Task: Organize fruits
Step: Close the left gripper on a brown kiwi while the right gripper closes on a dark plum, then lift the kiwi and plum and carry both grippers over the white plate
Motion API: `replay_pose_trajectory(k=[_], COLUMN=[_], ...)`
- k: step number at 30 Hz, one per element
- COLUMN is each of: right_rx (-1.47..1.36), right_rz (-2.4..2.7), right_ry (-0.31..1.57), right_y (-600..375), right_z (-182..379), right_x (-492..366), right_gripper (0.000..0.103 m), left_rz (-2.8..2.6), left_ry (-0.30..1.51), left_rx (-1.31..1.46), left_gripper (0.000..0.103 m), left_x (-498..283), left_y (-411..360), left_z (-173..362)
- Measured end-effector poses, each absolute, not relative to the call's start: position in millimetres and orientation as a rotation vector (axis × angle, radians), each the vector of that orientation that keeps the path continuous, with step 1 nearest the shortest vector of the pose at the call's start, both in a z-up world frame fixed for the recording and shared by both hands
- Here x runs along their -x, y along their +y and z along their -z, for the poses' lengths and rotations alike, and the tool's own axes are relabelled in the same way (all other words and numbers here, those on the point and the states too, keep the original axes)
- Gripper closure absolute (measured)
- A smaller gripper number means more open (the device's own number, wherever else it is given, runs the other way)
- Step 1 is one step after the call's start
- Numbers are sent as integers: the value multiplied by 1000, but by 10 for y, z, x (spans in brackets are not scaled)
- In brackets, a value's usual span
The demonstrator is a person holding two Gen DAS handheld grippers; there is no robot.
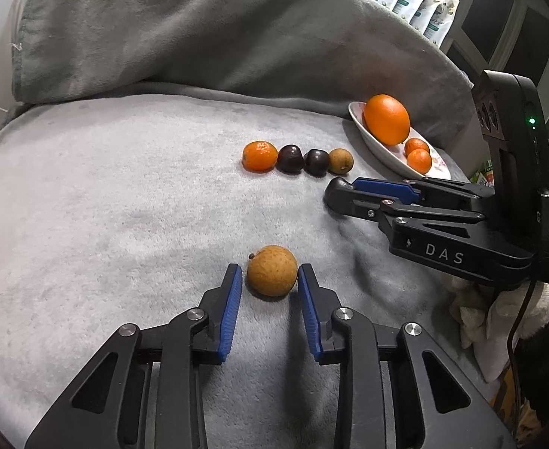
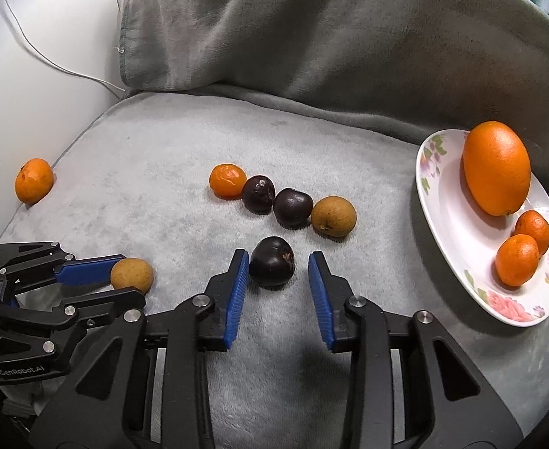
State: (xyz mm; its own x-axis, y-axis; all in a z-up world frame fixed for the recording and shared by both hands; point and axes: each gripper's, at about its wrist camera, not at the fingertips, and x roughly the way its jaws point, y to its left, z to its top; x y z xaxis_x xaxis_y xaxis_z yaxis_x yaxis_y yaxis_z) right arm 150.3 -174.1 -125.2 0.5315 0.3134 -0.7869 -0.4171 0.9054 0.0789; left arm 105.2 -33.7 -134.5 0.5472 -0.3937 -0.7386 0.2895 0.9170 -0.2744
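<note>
Right wrist view only: one loose mandarin (image 2: 34, 180) at the left edge of the grey blanket (image 2: 162, 172), white cables at upper left. Left wrist view only: packets at upper right, a gloved hand (image 1: 514, 321) at lower right.

Count:
- Floral plate (image 2: 446, 224), right: one large orange (image 2: 497, 172), two small mandarins (image 2: 517, 260).
- Centre row, touching: one mandarin (image 2: 227, 180), two dark fruits (image 2: 274, 200), one tan fruit (image 2: 333, 216).
- One further dark fruit (image 2: 272, 260), just below the row.
- One further tan fruit (image 1: 272, 270), lower centre of the left wrist view.

Left gripper (image 1: 270, 275): tilted down, blue pads on either side of that tan fruit, right pad touching, left pad a sliver off; not yet clamped.
Right gripper (image 2: 278, 265): tilted down, straddling the lone dark fruit, left pad touching, right pad clear; released.
</note>
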Motion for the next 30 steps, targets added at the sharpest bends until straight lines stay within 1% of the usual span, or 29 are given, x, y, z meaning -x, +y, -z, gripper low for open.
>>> replay_pose_trajectory(k=[8,20,30], right_rx=[121,75,-28], right_rz=[-453,-441,-423], right_ry=[916,897,837], right_y=[-1714,-1799,-2095], right_z=[1269,1230,1004], right_x=[-1499,-1470,-1275], right_gripper=[77,78,78], left_rz=[409,402,405], left_ry=[900,896,880], left_rx=[129,137,151], left_gripper=[77,78,78], left_x=[-1052,-1034,-997], left_y=[-330,-321,-303], left_z=[1347,1332,1251])
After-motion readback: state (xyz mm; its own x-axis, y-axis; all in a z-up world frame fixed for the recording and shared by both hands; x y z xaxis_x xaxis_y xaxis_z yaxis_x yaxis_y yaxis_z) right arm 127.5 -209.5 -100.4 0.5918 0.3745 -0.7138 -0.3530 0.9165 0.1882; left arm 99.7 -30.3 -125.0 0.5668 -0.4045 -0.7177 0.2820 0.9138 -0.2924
